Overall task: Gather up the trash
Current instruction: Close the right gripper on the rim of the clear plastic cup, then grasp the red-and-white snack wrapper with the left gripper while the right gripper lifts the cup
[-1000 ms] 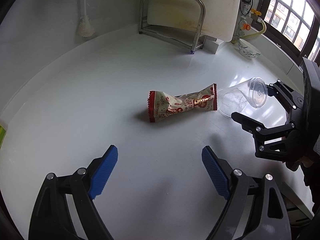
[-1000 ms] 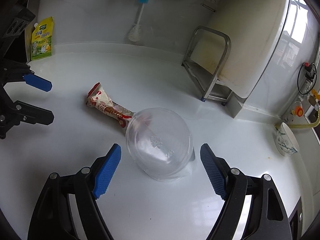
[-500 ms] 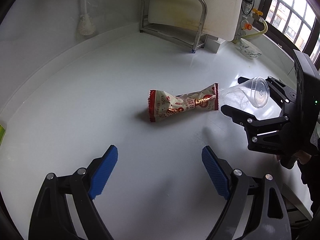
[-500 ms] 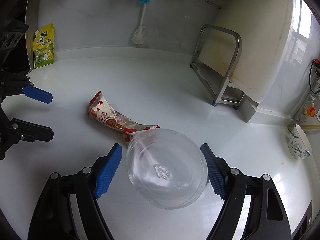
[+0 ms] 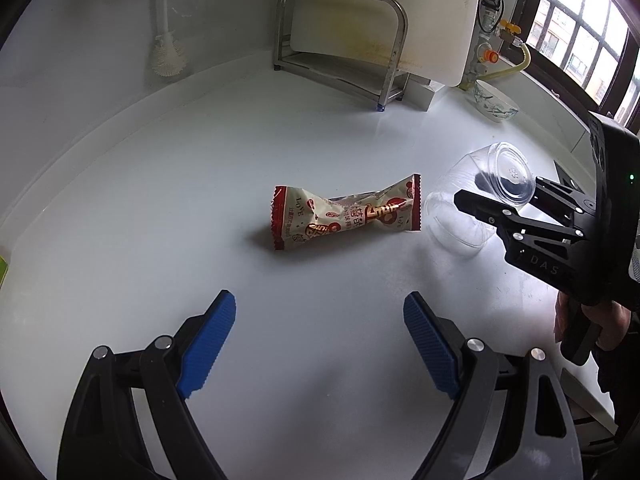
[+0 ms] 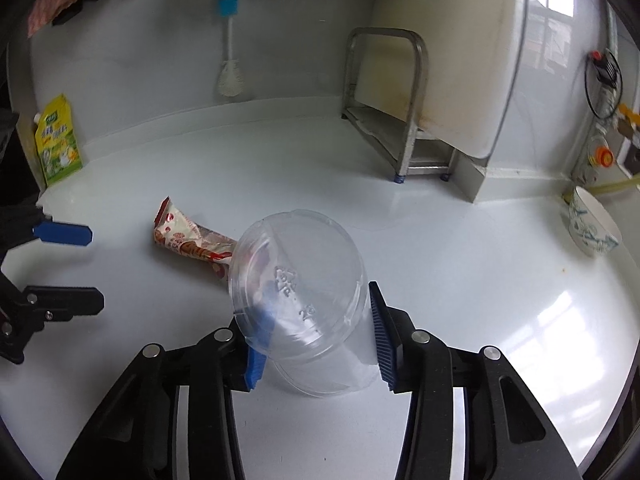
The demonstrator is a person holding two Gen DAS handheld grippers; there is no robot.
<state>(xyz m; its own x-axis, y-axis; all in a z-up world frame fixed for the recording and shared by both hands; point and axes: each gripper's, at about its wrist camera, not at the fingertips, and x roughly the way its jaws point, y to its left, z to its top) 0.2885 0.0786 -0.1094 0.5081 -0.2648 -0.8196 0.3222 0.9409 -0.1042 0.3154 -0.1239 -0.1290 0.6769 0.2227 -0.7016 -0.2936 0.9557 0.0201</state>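
A clear plastic cup (image 6: 298, 288) lies tilted on the white counter (image 6: 440, 280), base towards the right wrist camera. My right gripper (image 6: 316, 344) has closed on its sides, blue pads touching it. In the left wrist view the cup (image 5: 476, 200) sits between the right gripper's fingers (image 5: 500, 216). A red and cream snack wrapper (image 5: 346, 212) lies just left of the cup; it also shows in the right wrist view (image 6: 188, 240). My left gripper (image 5: 320, 344) is open and empty, short of the wrapper.
A metal rack (image 5: 344, 60) with a white cutting board (image 5: 384, 12) stands at the back. A bottle brush (image 5: 164, 28) hangs on the wall. A patterned bowl (image 5: 494, 100) sits at the back right. A yellow-green pouch (image 6: 58, 140) leans against the wall.
My right gripper moved forward around the cup and closed on it, tilting it. My left gripper stayed open and almost still.
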